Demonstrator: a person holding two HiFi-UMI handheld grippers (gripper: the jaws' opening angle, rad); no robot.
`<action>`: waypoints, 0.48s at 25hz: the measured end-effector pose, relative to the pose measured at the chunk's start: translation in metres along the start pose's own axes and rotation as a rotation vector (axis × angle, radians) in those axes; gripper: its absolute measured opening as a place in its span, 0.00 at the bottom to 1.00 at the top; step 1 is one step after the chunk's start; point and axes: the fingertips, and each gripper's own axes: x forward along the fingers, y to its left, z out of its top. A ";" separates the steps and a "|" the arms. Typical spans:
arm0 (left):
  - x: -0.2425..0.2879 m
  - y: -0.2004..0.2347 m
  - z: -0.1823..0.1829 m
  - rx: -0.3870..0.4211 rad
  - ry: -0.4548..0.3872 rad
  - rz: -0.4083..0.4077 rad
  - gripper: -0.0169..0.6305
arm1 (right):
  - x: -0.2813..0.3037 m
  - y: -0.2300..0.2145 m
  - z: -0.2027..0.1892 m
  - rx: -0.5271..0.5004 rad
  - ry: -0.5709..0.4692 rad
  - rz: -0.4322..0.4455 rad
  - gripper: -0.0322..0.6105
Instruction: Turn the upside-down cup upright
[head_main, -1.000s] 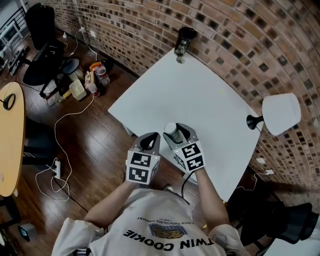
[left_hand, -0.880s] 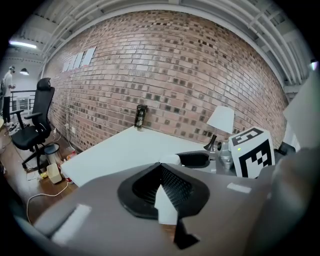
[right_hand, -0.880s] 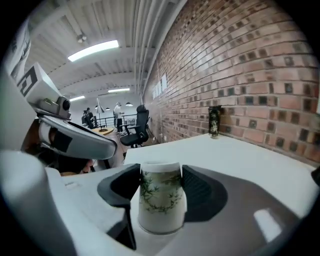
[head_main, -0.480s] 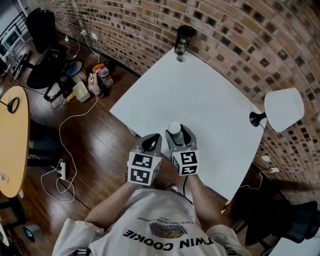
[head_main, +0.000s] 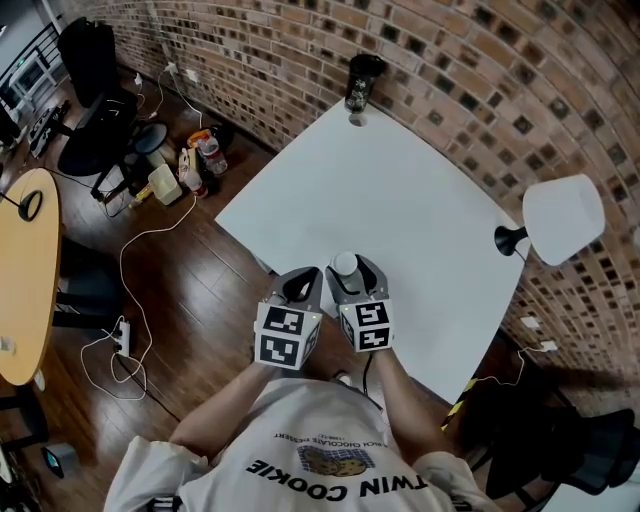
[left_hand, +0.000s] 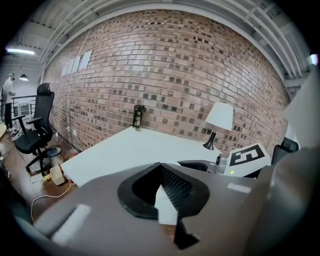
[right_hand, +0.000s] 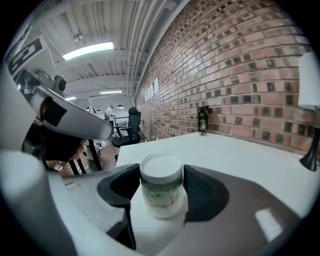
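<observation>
Having just straightened, the right gripper (head_main: 344, 272) is clamping the still-inverted cup (right_hand: 161, 187) (left gripper (head_main: 302, 284) idling, jaws together, empty), so flipping likely comes next.

Both forearms reach forward at lower centre. The left hand-held gripper (head_main: 299, 284), jaws together, is empty; the right hand-held gripper (head_main: 346, 270) clamps the cup (right_hand: 161, 190).

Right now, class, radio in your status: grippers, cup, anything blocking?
Right gripper shut on cup, cup base-up on table. Left gripper shut, empty, alongside. Nothing blocking.
</observation>
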 end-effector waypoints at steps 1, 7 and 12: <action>-0.001 -0.003 -0.001 0.000 0.001 0.006 0.04 | -0.003 -0.001 -0.001 0.007 0.001 0.005 0.45; -0.010 -0.021 -0.007 -0.004 -0.007 0.061 0.04 | -0.024 -0.010 0.003 0.041 -0.031 0.043 0.45; -0.023 -0.044 -0.013 -0.014 -0.028 0.117 0.04 | -0.061 -0.002 0.009 -0.038 -0.027 0.094 0.45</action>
